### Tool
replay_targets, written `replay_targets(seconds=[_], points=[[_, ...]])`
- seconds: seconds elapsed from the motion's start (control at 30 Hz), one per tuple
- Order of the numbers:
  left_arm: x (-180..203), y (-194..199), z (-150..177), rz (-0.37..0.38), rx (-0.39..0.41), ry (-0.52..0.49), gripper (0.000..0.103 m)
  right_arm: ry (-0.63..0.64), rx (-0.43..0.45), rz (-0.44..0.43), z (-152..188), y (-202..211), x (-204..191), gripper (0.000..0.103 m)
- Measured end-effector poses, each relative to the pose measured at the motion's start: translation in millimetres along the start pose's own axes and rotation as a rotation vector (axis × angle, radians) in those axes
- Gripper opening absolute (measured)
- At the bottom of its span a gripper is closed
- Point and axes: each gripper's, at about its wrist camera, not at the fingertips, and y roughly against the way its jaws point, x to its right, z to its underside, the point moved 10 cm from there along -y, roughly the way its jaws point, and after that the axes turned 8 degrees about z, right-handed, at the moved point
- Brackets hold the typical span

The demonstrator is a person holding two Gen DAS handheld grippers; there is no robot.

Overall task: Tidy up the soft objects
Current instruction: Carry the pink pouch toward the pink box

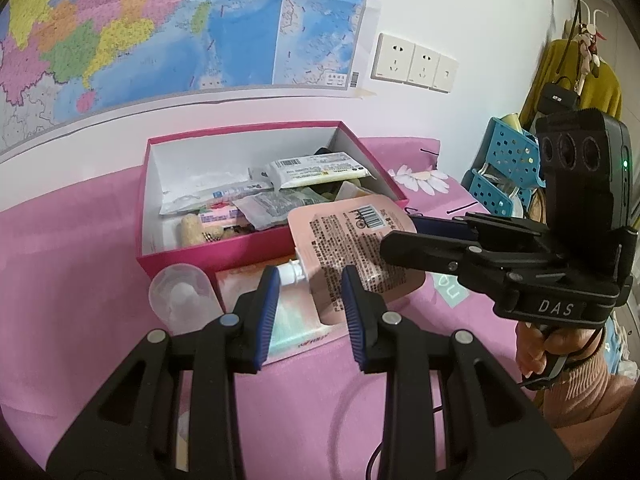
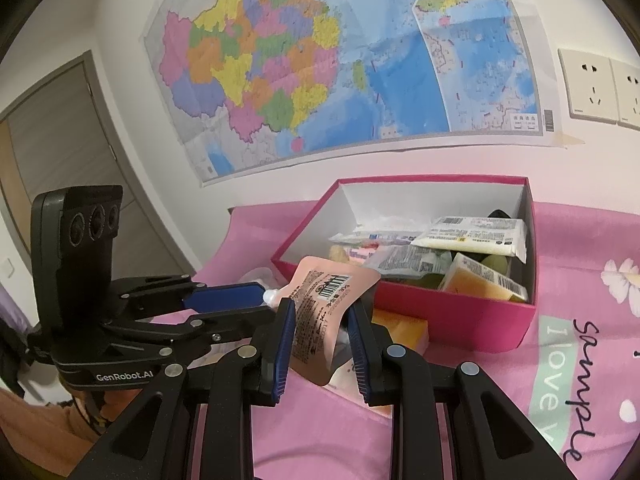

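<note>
Your right gripper: jaws closed onto the pink spout pouch, pads pinching its lower body from both flat sides, pouch lifted clear of the pink bedcover.

Pouch, orientation: long axis runs roughly across your right gripper's line, spout cap pointing toward your left side, barcode end toward the box. Soft and part-filled by the look of it; judge that it will sag below the pinch.

Your left gripper: jaws apart, holding nothing, spout cap lying just ahead between the blue pads.

Magenta box: open-topped, already holding several sachets and packets, directly beyond the pouch from both grippers. Near wall stands between pouch and interior.

Governing relation: box lies forward and slightly right of your right gripper, which is the nearer carrier. Pouch must clear the near wall before release.

Clear plastic bottle: on the cover, left of the spout.
</note>
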Motion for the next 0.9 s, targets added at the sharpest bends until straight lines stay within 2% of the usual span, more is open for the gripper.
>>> replay_targets(seconds=[0.9], points=[[-12.7, -6.9, -31.6, -0.03, 0.02, 0.013, 0.033, 0.009, 0.046, -0.002, -37.3, -9.3, 6.8, 0.027]])
